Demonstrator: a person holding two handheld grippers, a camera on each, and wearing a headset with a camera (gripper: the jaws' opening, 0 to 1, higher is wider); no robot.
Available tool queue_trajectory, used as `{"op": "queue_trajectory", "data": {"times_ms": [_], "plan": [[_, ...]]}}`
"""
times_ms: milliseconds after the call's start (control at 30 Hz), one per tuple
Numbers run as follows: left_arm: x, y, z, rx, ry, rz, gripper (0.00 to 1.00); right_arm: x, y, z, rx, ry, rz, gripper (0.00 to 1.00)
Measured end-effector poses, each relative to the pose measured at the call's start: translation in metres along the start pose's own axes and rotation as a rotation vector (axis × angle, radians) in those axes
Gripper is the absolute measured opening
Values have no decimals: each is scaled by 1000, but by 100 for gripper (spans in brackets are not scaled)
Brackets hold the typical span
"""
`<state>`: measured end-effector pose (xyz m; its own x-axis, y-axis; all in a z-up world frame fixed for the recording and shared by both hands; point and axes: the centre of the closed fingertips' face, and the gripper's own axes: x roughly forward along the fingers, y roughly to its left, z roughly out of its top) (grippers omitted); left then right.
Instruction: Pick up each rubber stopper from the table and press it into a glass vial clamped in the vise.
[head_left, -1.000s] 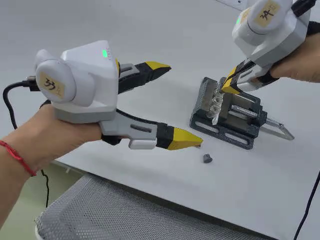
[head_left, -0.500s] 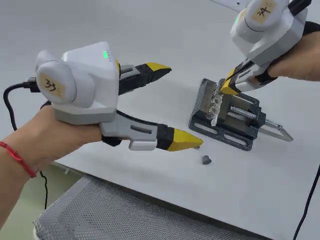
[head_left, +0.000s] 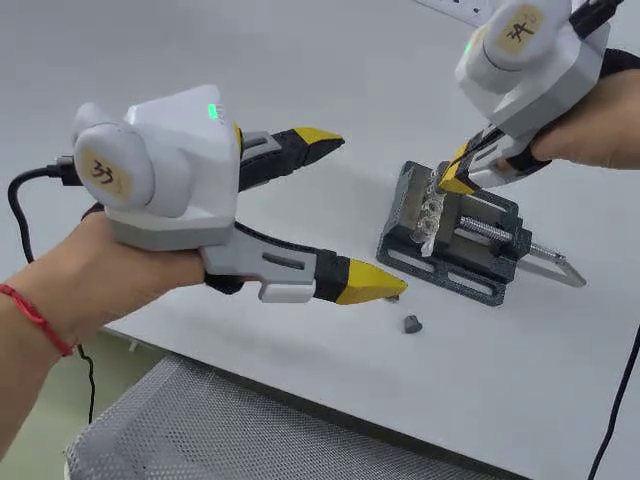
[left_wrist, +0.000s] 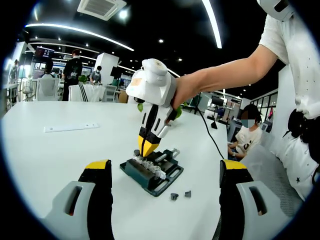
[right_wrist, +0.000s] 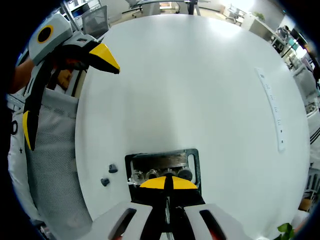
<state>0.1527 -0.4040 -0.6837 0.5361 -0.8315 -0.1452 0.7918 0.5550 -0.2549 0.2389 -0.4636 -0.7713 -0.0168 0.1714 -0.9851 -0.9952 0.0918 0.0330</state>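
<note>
A dark vise (head_left: 470, 262) holds a row of glass vials (head_left: 430, 215) on the white table. My right gripper (head_left: 455, 183) is shut, its yellow tips pressed down on the vial row (right_wrist: 150, 175); whatever is under the tips is hidden. The vial at the row's end (right_wrist: 185, 174) looks dark-capped. Two grey rubber stoppers (right_wrist: 113, 169) (right_wrist: 104, 182) lie loose in front of the vise; one stopper (head_left: 411, 323) is near the table edge. My left gripper (head_left: 355, 215) hovers open and holds nothing, left of the vise (left_wrist: 152, 175), apart from the stoppers (left_wrist: 173, 196).
The table's front edge (head_left: 300, 395) runs close below the stoppers, with a grey mesh chair (head_left: 200, 430) beneath it. The vise's screw handle (head_left: 545, 260) sticks out to the right. A white strip (left_wrist: 70, 128) lies far back on the table.
The right gripper's body has shifted slightly up and left while its tips stay on the vials. The left gripper and the stoppers are where they were.
</note>
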Motion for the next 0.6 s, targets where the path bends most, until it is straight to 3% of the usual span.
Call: {"op": "queue_trajectory", "data": {"times_ms": [600], "plan": [[1,0,1,-1,-3,3,87,2,0,-1,0,0,1,0]]}}
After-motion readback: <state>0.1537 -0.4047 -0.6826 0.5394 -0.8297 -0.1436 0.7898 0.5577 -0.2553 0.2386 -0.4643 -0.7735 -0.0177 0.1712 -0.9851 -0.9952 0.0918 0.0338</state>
